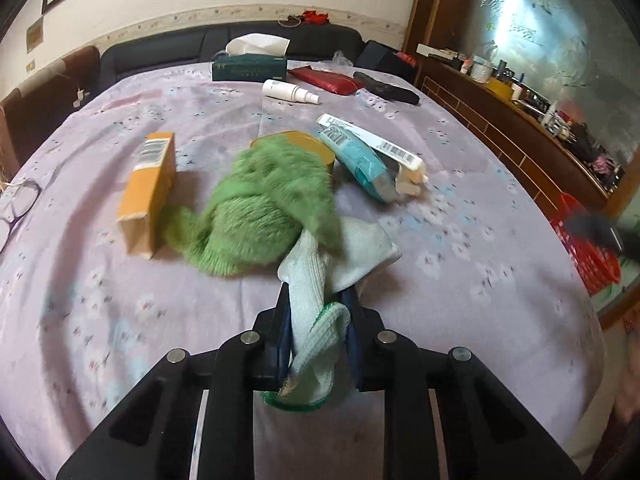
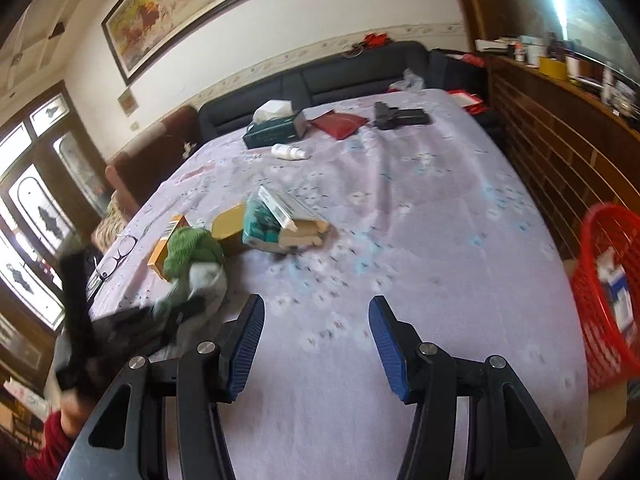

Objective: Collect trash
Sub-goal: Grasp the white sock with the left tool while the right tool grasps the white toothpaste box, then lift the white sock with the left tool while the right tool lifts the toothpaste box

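Surface: bed under a lilac floral bedspread [image 1: 460, 240], black padded headboard [image 1: 168, 54] along the far edge. Room: framed painting [image 2: 184, 12] above, wooden shelving [image 2: 560, 152] along the right edge.

Left gripper [image 1: 320, 316]: angled down near the front edge, jaws clamped on a pale mint and fuzzy green cloth [image 1: 272, 208].

Right gripper [image 2: 316, 344]: tilted down over bare bedspread, jaws apart, empty.

Centre: orange cardboard carton [image 1: 146, 192], teal-and-white packet [image 1: 372, 156].

Red plastic mesh basket [image 2: 604, 300]: off the right edge.

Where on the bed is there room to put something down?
Bare sheet lies in front of the open right gripper, stretching toward the red basket. It is crowded around the green cloth, orange box and gold tin.
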Motion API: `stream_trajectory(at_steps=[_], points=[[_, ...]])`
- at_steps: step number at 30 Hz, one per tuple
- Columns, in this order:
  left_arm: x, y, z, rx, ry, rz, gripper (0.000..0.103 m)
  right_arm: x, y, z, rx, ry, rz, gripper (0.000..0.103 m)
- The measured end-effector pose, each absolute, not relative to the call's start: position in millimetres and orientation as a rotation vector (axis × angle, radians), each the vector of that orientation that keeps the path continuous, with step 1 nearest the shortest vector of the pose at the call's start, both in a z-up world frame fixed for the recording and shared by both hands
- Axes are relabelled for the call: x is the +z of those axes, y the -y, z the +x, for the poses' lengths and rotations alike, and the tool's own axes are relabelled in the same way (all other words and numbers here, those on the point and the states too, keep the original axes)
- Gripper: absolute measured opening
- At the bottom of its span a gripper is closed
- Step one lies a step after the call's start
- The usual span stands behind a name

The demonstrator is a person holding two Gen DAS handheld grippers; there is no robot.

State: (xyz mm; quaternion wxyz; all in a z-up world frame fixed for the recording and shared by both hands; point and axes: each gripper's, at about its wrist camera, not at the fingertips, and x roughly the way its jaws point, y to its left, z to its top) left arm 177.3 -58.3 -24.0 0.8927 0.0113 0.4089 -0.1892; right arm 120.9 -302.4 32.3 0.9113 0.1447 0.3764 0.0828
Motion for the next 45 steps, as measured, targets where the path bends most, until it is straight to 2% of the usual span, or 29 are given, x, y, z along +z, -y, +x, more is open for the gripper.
stream_trajectory(at_steps=[13, 23, 24, 27, 30, 45], points=[[-12.0, 49.0, 143.5, -0.397, -0.685, 0.047, 0.021, 9.5, 246.7, 258.6, 0.190, -0.893, 0.113, 0.058], [-12.4, 46.1, 143.2, -0.419, -0.689, 0.030, 0.021, -20.5, 237.1, 296.6, 0.196, -0.966, 0.102, 0.056], [-12.5, 46.1, 143.2, -0.421, -0.690, 0.030, 0.021, -21.3, 237.2, 296.3, 0.192, -0.963, 0.106, 0.046], [-12.3, 46.4, 143.6, -0.419, -0.692, 0.030, 0.021, -19.1, 241.7, 293.3, 0.179, -0.960, 0.135, 0.029], [-12.2, 46.4, 143.5, -0.413, -0.689, 0.030, 0.021, -10.1, 250.1, 280.4, 0.132, -0.946, 0.170, 0.023], [-11.1, 59.1, 104.2, -0.294, -0.606, 0.073, 0.021, 9.7, 250.2, 124.9, 0.203, -0.793, 0.326, 0.023]])
